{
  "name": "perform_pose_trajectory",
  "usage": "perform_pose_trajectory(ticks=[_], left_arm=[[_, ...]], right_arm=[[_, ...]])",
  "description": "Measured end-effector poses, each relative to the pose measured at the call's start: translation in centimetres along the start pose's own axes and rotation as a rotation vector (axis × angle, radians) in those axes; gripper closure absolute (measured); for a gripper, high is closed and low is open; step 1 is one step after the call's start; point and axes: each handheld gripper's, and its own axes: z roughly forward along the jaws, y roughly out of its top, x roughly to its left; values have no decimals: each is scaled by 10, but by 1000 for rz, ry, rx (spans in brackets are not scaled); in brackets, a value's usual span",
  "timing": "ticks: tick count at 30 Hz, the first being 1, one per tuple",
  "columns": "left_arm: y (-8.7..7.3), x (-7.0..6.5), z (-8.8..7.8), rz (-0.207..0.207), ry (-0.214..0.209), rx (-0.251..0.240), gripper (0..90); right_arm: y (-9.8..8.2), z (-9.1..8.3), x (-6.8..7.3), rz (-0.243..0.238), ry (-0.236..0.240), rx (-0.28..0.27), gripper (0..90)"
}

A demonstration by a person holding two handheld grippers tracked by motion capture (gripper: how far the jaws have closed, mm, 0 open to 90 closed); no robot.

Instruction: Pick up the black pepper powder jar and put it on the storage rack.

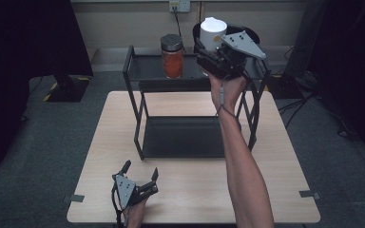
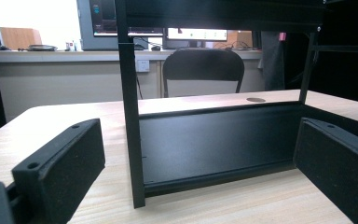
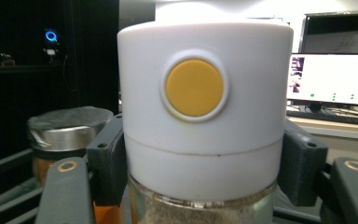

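Observation:
My right gripper is raised over the top shelf of the black two-tier rack, shut on a glass jar with a white lid. In the right gripper view that white-lidded jar has a round yellow button on its lid and both jaws press its sides. A second jar with a silver lid and orange contents stands on the top shelf to the left; the silver-lidded jar appears behind the left jaw. My left gripper rests on the table near the front edge, jaws open and empty.
The rack's lower shelf lies straight ahead of the left gripper, with a black post in front. A dark chair stands beyond the wooden table. Monitors and cables sit at the room's edges.

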Motion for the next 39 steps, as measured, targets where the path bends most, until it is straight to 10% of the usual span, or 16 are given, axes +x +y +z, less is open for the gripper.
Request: perform_pose_trajectory(ticks=[39], left_arm=[[0,1,0,2,-4,1,12]], right_arm=[[-13,18,-1,16,-31,45,301]])
